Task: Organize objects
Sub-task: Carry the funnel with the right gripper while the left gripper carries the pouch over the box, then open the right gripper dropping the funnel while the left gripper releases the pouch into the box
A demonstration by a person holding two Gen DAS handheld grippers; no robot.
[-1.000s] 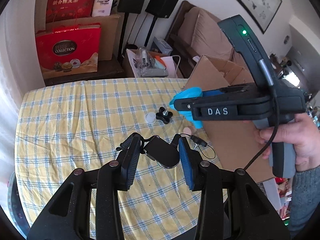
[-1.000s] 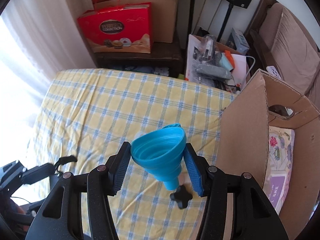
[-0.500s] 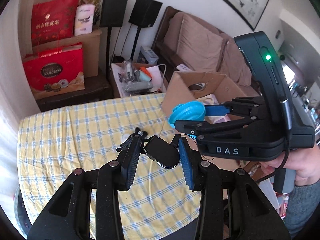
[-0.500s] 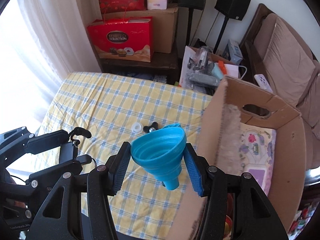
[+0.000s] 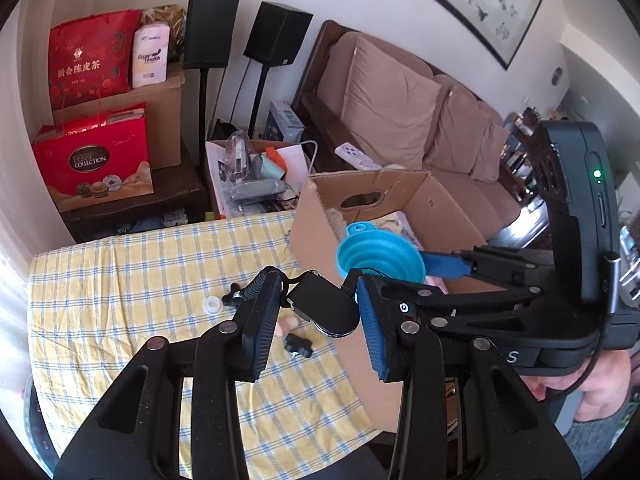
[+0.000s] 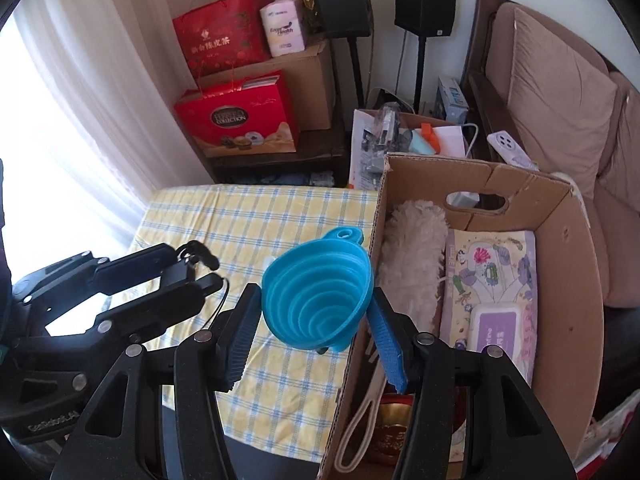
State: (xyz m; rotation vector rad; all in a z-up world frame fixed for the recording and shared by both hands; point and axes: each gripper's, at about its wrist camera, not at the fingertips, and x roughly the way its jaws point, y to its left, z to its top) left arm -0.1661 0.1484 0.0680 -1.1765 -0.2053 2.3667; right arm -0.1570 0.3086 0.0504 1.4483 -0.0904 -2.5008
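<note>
Closest in the left wrist view, the left gripper (image 5: 316, 312) holds a flat black oval object (image 5: 326, 306) between its pads, raised above the yellow checked tablecloth (image 5: 140, 272). The object sits at the fingertips, clamped from both sides, with a thin black cord (image 5: 264, 280) trailing from it by the left pad. Only this view shows what lies on the cloth under the fingers: a small black piece (image 5: 298, 345), a pale pink item (image 5: 289, 325) partly hidden by the left finger, and further left a black knob (image 5: 233, 297) beside a white cap (image 5: 213, 304).

Likewise in the right wrist view, the right gripper (image 6: 314, 318) grips a blue collapsible funnel (image 6: 316, 292) across its ribbed cone, wide mouth facing the camera and tilted, hanging tab at the far side. The funnel hangs over the near left wall of the cardboard box (image 6: 568, 280), partly above the cloth.

Only the right wrist view shows the box contents: a white fluffy duster (image 6: 414, 248) along the left wall, a wet-wipes pack (image 6: 496, 296) with a purple lid to its right, and a gold-and-red item (image 6: 390, 428) at the near end; its lettering is too small to read.

Further off, against the wall, a red gift bag (image 6: 236, 120) reads "FERRERO COLLECTION". Above it a red bag (image 6: 220, 36) carries Chinese characters, and a tissue pack (image 6: 284, 28) beside it reads "Health". Two black speakers (image 6: 340, 0) stand on poles to the right
</note>
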